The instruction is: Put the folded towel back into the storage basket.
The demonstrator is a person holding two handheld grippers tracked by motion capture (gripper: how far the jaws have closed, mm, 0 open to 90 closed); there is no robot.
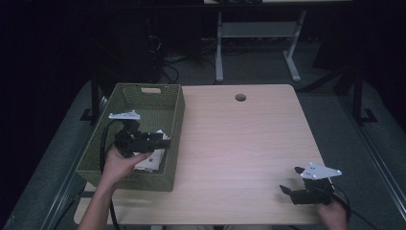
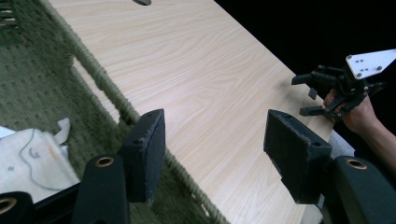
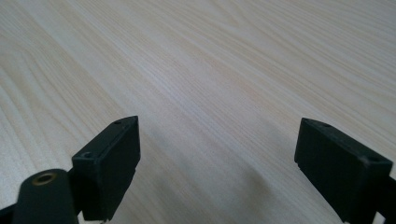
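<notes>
Left gripper (image 1: pixel 160 139) is seen over the green woven basket (image 1: pixel 174 122) at the table's left side, held by the left hand (image 1: pixel 117 160); its jaws are spread wide with nothing between them, and in the left gripper view (image 2: pixel 212 154) they straddle the basket's right rim, one jaw above the basket's inside and the other above bare wood; white paper (image 2: pixel 32 156) with faint markings is seen lying on the basket floor, just below and beside the inner jaw, not touched by it; in the high view the paper (image 1: pixel 151 160) is partly covered by the gripper; the basket's left wall overhangs the table's left edge slightly, and its near wall stands close to the table's front edge; to the right of the basket the wooden table (image 1: pixel 239 143) is left open across its whole middle, with a round cable hole (image 1: pixel 240 97) near the far edge; at the near right corner the right gripper (image 1: pixel 293 180) is held low by the right hand (image 1: pixel 332 213), close to the front and right edges, well apart from the basket; its jaws are likewise spread apart and grasp nothing, and in the right gripper view (image 3: pixel 217 163) plain wood grain is seen between them.
</notes>
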